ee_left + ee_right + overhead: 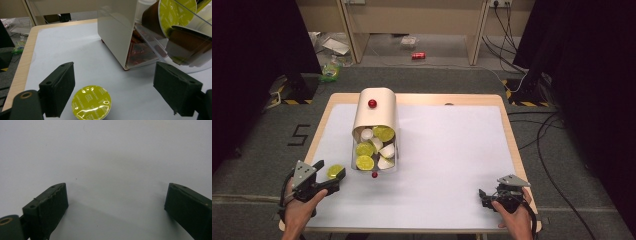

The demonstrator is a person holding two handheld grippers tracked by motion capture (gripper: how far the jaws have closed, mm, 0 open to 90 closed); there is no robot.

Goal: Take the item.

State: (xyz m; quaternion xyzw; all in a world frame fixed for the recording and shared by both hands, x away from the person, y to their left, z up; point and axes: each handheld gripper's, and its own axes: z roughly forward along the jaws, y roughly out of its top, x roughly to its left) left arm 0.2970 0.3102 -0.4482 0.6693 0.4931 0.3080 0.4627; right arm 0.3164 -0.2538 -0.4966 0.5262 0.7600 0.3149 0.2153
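A cream dispenser box [375, 114] with a red knob [372, 103] stands on the white mat, its clear front bin [374, 152] holding several yellow-lidded and white coffee capsules. One yellow-lidded capsule [334, 171] [91, 102] lies on the mat left of the bin, between the open jaws of my left gripper [331, 175] [115, 96], nearer the left jaw and untouched. My right gripper [486, 197] [116, 205] rests open near the mat's front right, with only bare mat between its jaws. In the left gripper view the dispenser [117, 30] and brown capsules behind clear plastic [172, 27] stand close ahead.
A small red ball [374, 175] lies on the mat just in front of the bin. The white mat [447, 160] covers a wooden table [507, 125]. Beyond it are floor cables [512, 30], a red can [418, 55] and black stands at both sides.
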